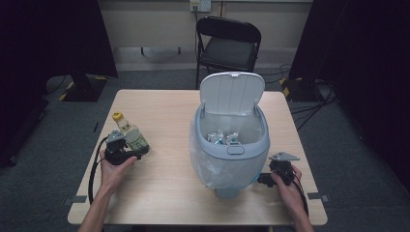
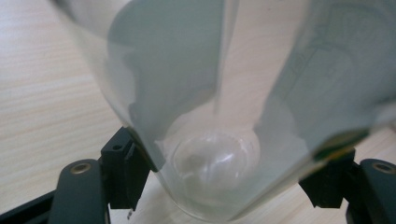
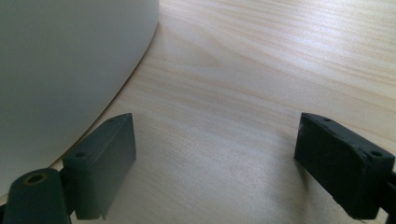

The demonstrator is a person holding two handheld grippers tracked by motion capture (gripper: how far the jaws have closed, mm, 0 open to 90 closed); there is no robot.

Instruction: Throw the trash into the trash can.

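A clear plastic bottle (image 1: pixel 131 135) with a yellow cap and a green-and-white label leans on the left part of the wooden table (image 1: pixel 159 108). My left gripper (image 1: pixel 122 151) is shut on the bottle's lower end; in the left gripper view the bottle (image 2: pixel 210 116) sits between both black jaws, base toward the camera. A pale blue bin (image 1: pixel 231 145) with a clear liner stands mid-table, its white lid (image 1: pixel 232 92) raised, with crumpled wrappers (image 1: pixel 223 138) inside. My right gripper (image 1: pixel 266 178) rests open beside the bin's base, whose curved wall (image 3: pixel 65 70) lies left of its jaws.
A black folding chair (image 1: pixel 227 46) stands beyond the table's far edge. Dark curtains flank the room, and a stand base (image 1: pixel 83 88) sits on the floor at the left. Bare wood (image 3: pixel 261 93) lies ahead of my right gripper's jaws.
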